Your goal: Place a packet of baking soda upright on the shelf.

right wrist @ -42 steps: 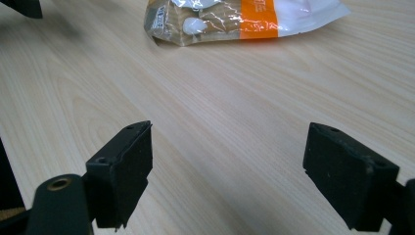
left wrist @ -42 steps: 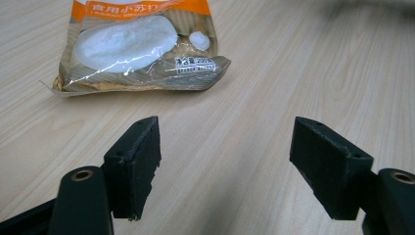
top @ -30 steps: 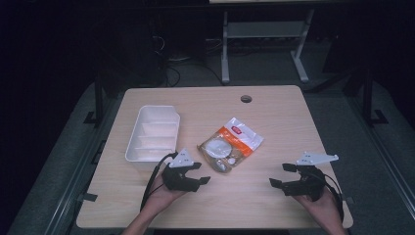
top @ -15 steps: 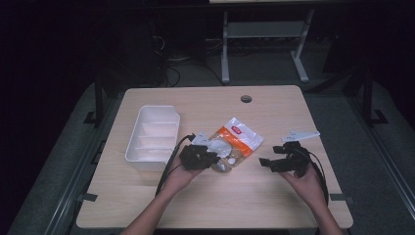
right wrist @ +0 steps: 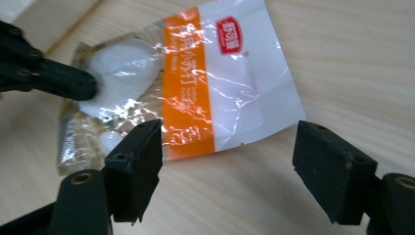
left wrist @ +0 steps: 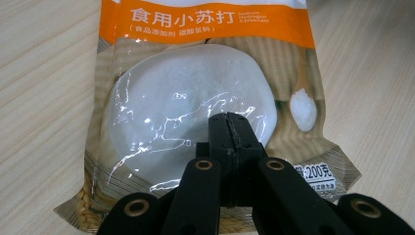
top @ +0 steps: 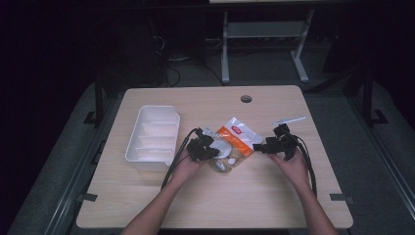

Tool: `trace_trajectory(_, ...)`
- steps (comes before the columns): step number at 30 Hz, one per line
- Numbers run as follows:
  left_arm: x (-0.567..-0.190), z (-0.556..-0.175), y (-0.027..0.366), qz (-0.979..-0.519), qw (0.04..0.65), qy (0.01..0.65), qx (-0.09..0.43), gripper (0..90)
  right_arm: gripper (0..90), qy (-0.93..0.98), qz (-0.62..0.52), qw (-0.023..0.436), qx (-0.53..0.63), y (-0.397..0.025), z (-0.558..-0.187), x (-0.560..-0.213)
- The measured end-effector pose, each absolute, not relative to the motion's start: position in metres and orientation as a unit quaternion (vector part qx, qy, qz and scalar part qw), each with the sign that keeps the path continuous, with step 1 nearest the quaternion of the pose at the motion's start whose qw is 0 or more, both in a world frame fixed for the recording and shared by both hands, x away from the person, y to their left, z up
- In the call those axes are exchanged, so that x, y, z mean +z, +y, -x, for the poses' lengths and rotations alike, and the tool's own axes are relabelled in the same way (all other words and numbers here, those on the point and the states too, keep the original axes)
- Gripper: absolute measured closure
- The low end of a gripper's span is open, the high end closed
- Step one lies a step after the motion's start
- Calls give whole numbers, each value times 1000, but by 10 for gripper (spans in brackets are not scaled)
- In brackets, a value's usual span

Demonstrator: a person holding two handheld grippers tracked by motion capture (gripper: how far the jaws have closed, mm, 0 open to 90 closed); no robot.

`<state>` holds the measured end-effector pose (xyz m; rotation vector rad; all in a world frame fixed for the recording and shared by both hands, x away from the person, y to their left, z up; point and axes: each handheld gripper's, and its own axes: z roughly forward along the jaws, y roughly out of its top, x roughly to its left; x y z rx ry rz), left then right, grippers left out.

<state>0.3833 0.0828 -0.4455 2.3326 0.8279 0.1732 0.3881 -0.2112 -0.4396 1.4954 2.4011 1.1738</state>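
both grippers have closed in on the baking soda packet (top: 230, 147) lying just right of the white tray (top: 152, 138), the left gripper (left wrist: 228, 128) now clenched empty over its lower end and the right gripper (right wrist: 227, 164) spread wide beside its edge, so a two-handed pickup looks imminent.

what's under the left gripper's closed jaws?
The baking soda pouch, flat on the wooden table. The left gripper sits shut over its white bulge; the pouch's lower middle is covered by the jaws.
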Motion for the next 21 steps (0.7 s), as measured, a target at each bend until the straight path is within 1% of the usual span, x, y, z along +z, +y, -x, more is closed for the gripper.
trace_trajectory(6, -445, -383, 81, -891, 318, 316, 66, 900, 334, 767, -519, 27, 376, -212, -398, -447)
trace_trajectory(8, -445, -383, 81, -890, 319, 318, 65, 900, 380, 765, -521, 17, 378, -211, -400, -451)
trace_trajectory(9, -445, -383, 81, -890, 320, 318, 65, 900, 384, 765, -522, 17, 377, -210, -401, -452)
trace_trajectory(10, -445, -383, 81, -890, 319, 319, 65, 900, 430, 767, -522, 8, 373, -207, -402, -455)
trace_trajectory(12, -445, -383, 81, -891, 319, 317, 66, 900, 447, 768, -521, 8, 371, -206, -403, -456)
trace_trajectory(13, -446, -383, 81, -891, 319, 317, 66, 900, 480, 769, -519, 6, 372, -203, -403, -456)
trace_trajectory(14, -446, -383, 81, -890, 320, 318, 65, 900, 480, 769, -519, 6, 372, -203, -403, -456)
trace_trajectory(16, -446, -383, 81, -890, 321, 317, 67, 900, 520, 766, -517, -4, 381, -201, -404, -457)
trace_trajectory(19, -446, -383, 82, -890, 323, 316, 68, 900, 512, 756, -529, -4, 385, -204, -405, -455)
trace_trajectory(21, -446, -383, 82, -889, 324, 316, 66, 900, 498, 756, -535, 12, 377, -208, -404, -453)
